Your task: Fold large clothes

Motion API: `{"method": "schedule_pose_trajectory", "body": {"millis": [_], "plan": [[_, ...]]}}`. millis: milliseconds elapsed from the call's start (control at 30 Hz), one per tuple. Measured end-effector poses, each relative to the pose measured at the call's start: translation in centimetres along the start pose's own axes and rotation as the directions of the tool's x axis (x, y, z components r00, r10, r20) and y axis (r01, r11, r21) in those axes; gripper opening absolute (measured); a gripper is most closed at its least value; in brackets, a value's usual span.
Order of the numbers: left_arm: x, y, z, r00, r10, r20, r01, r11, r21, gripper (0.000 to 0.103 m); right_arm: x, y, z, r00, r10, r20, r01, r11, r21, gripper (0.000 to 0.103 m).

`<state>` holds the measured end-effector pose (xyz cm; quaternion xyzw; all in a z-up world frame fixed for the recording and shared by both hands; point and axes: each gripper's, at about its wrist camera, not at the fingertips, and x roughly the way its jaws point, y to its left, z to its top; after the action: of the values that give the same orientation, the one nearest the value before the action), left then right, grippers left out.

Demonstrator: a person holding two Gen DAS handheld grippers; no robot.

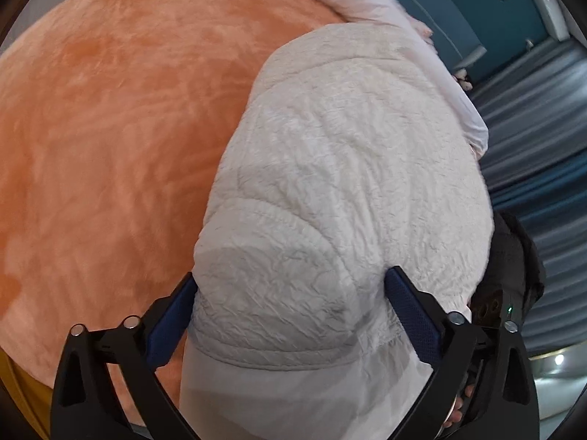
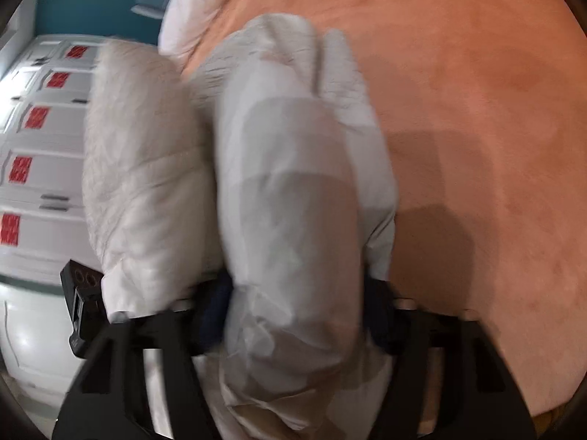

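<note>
A: Jacket (image 1: 341, 190) first. The pale quilted one lies in a thick bundle on the orange fleece blanket (image 1: 110, 128) of the bed, toward its right side near the blue curtain (image 1: 532, 154).

B: And the left gripper (image 1: 293, 315)?

A: Its jaws stand wide, one blue pad on each side of the near hem. The pads look close to the cloth, but I can't see them pressing, so I read it as not gripping.

B: So what makes this step go well?

A: I'd say settle the fold before leaving it. The padding is springy and will likely puff back, so press the bundle flat and keep the hem edges lined up.

B: Right side?

A: The right wrist view is blurred. The right gripper (image 2: 297, 315) has a smooth white fold of the jacket between narrowed jaws. It seems to hold that fold, though the blur hides the pad contact. A second puffy roll (image 2: 143, 168) sits just to the left of it.

B: Risk?

A: The slick lining could slip out. Keep that grip low and lay the fold squarely over the bundle.
</note>
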<state>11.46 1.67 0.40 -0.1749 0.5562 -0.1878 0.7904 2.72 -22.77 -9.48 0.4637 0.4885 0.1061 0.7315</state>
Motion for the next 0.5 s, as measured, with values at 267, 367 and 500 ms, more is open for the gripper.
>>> {"method": "schedule_pose_trajectory", "body": {"millis": [267, 367, 500], "plan": [[-4.1, -4.3, 0.6, 0.986, -0.002, 0.167, -0.034, 0.977, 0.210, 0.052, -2.4, 4.5, -1.4, 0.986, 0.072, 0.153, -0.052, 0.990, -0.131, 0.008], [-6.0, -5.5, 2.6, 0.969, -0.016, 0.246, -0.051, 0.963, 0.263, 0.048, -2.8, 8.2, -0.7, 0.972, 0.104, 0.209, -0.058, 0.975, -0.215, 0.008], [-8.1, -5.3, 6.8, 0.943, -0.030, 0.332, -0.072, 0.954, 0.291, 0.046, -2.2, 13.3, 2.3, 0.955, 0.158, 0.249, -0.077, 0.949, -0.305, 0.007]]}}
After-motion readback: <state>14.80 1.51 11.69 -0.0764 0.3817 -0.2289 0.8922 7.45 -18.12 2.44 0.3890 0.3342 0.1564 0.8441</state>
